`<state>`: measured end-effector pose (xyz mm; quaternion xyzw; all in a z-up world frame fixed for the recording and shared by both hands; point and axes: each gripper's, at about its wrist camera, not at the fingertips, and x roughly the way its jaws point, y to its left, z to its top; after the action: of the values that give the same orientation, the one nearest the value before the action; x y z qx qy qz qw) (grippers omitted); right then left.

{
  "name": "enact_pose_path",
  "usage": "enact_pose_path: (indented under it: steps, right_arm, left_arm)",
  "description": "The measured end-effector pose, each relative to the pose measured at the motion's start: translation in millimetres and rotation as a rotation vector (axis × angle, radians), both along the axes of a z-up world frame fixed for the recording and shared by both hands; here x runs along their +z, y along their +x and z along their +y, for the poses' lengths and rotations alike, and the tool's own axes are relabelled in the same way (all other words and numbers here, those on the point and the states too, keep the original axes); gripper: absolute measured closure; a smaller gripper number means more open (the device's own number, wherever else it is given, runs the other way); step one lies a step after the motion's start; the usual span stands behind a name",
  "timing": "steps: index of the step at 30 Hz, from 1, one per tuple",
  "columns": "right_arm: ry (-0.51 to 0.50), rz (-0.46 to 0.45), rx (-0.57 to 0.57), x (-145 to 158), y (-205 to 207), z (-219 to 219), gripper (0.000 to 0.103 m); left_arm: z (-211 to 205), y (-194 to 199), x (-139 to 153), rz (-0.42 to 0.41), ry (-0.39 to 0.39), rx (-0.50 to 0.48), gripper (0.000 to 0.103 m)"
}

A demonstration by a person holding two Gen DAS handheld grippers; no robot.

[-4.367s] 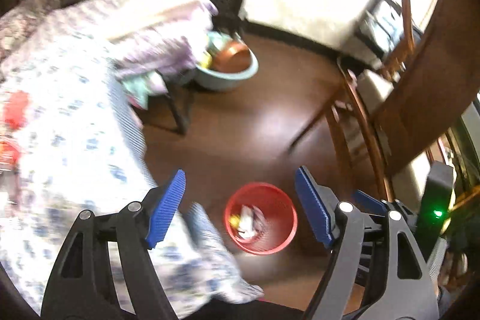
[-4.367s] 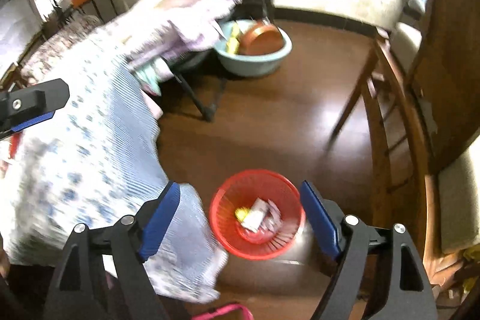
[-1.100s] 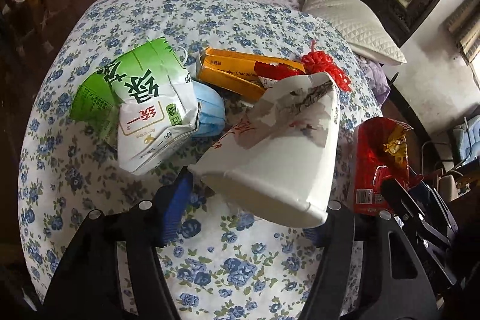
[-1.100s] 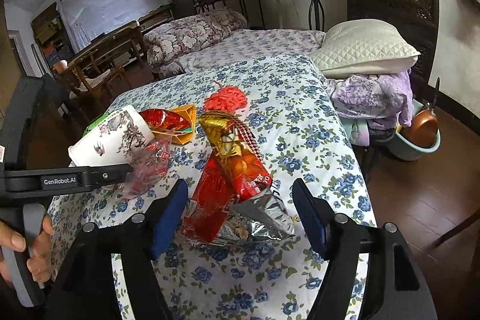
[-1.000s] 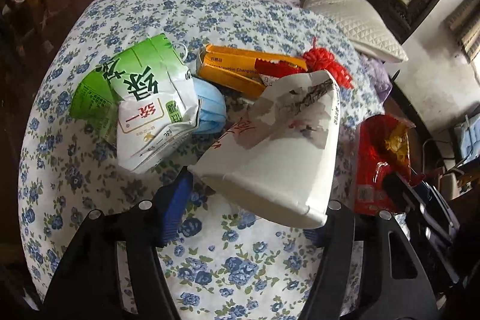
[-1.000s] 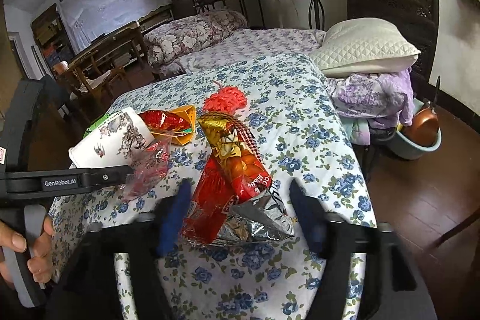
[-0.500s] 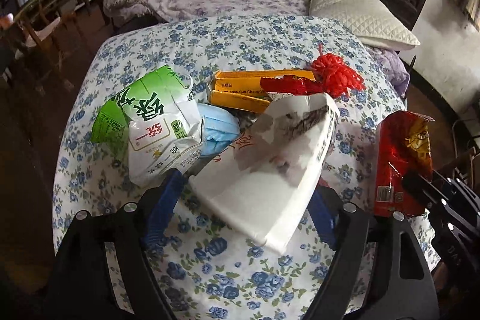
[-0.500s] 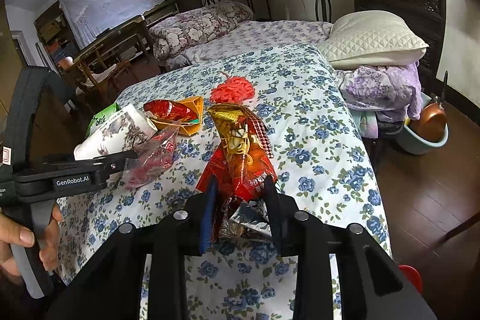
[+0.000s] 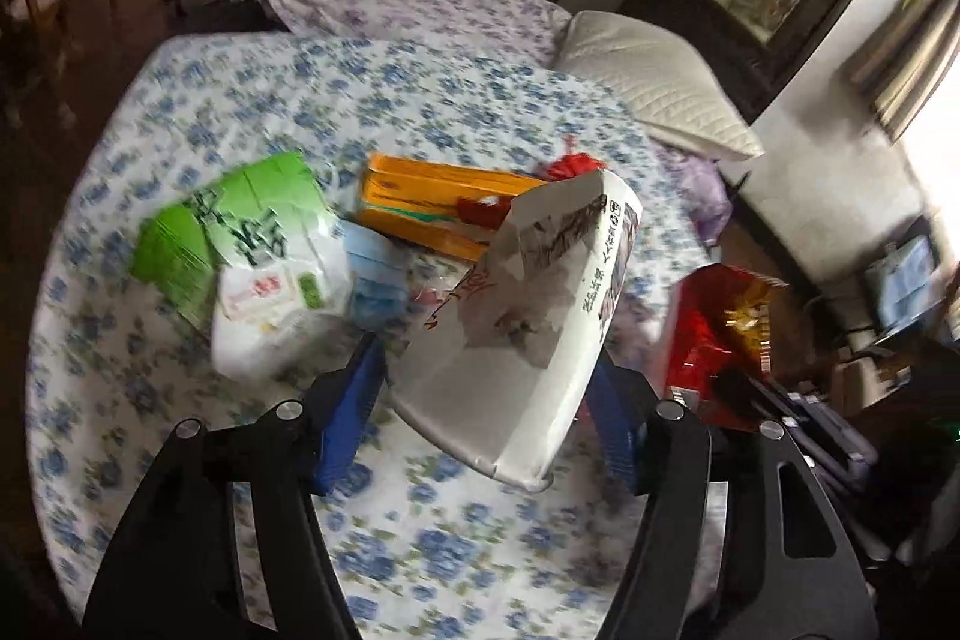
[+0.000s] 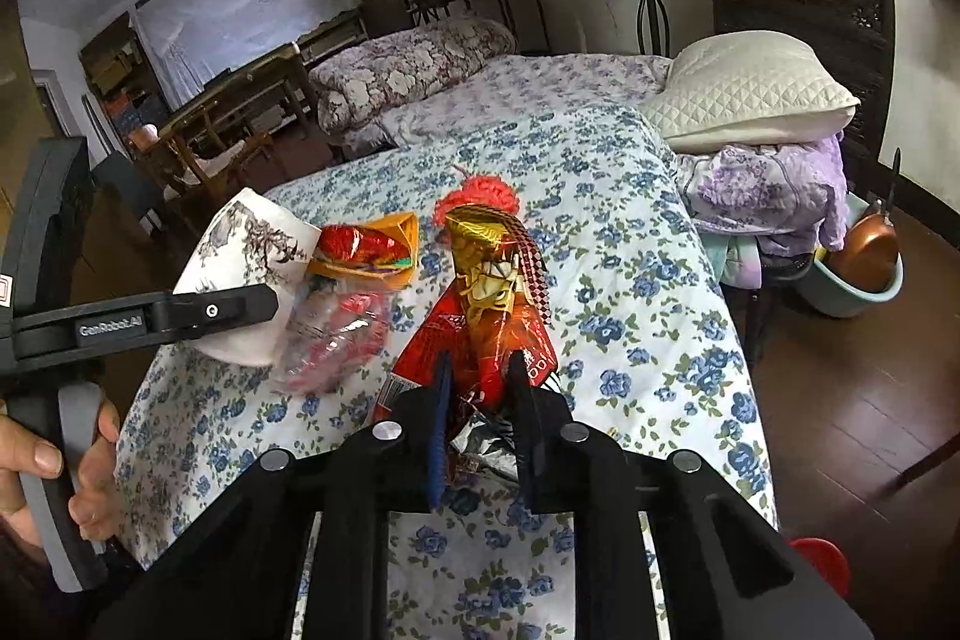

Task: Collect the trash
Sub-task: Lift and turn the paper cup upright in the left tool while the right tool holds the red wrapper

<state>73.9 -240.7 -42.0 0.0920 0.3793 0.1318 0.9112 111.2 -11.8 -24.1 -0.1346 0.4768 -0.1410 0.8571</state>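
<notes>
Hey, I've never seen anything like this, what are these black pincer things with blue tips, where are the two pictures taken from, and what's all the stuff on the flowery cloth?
There is no robot here. A person holds a hand-operated claw in each hand, and a small wide-angle camera on each looks forward along its fingers, so each picture is one claw's own view.

In the left view, the left claw has just closed on a white paper cup with ink drawings. In the right view, the right claw has just closed on a red and gold snack bag, and the person's hand grips the other claw's handle.

On the blue-flowered tablecloth lie more trash: a green and white packet, a blue face mask, an orange box, a red tassel and a clear plastic wrapper. A red bin's edge shows on the floor.
</notes>
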Motion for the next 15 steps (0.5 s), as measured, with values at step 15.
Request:
enact_pose_path:
  steps: [15]
  right_arm:
    - [0.003, 0.011, 0.003, -2, 2, -2, 0.086]
  left_arm:
    - [11, -3, 7, -0.007, -0.028, 0.058, 0.046]
